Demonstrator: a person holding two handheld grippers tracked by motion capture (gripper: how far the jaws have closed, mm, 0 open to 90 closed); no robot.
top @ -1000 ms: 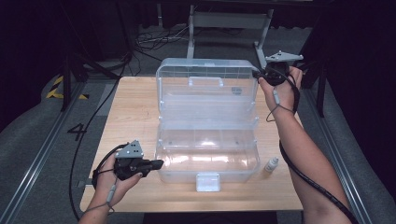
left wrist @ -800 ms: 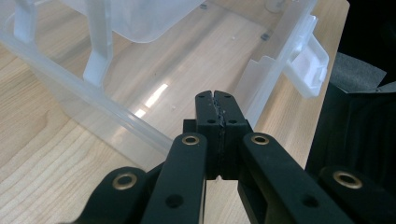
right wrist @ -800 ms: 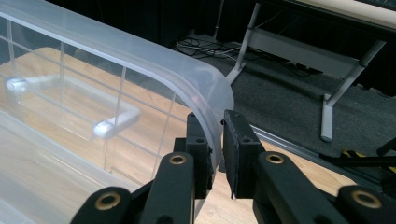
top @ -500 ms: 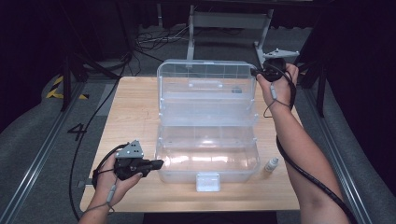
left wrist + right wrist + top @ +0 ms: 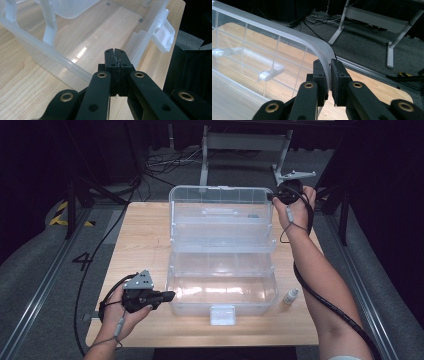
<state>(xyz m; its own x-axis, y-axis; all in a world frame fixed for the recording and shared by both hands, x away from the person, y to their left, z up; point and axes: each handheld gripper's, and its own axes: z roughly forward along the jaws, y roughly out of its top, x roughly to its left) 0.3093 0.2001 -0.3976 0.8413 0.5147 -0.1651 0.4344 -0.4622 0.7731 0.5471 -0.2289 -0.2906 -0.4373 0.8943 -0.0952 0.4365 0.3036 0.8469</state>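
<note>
A clear plastic toolbox stands open on the wooden table (image 5: 140, 240), its base (image 5: 172, 285) near me and its lid (image 5: 220, 195) upright behind. My left gripper (image 5: 172, 295) is shut on nothing, its tips (image 5: 115, 53) at the base's near left corner. My right gripper (image 5: 272, 196) is at the lid's far right top corner. Its jaws have just been closing with the lid's curved rim (image 5: 322, 46) between them, and the right gripper (image 5: 329, 66) now pinches that rim.
A small white bottle (image 5: 290, 296) stands on the table right of the base. The box's latch (image 5: 223, 314) sticks out at the front. Cables and a metal stand (image 5: 245, 142) lie on the floor behind the table.
My right hand has shifted a little to the left, onto the lid's corner. The left hand and the box have kept still.
</note>
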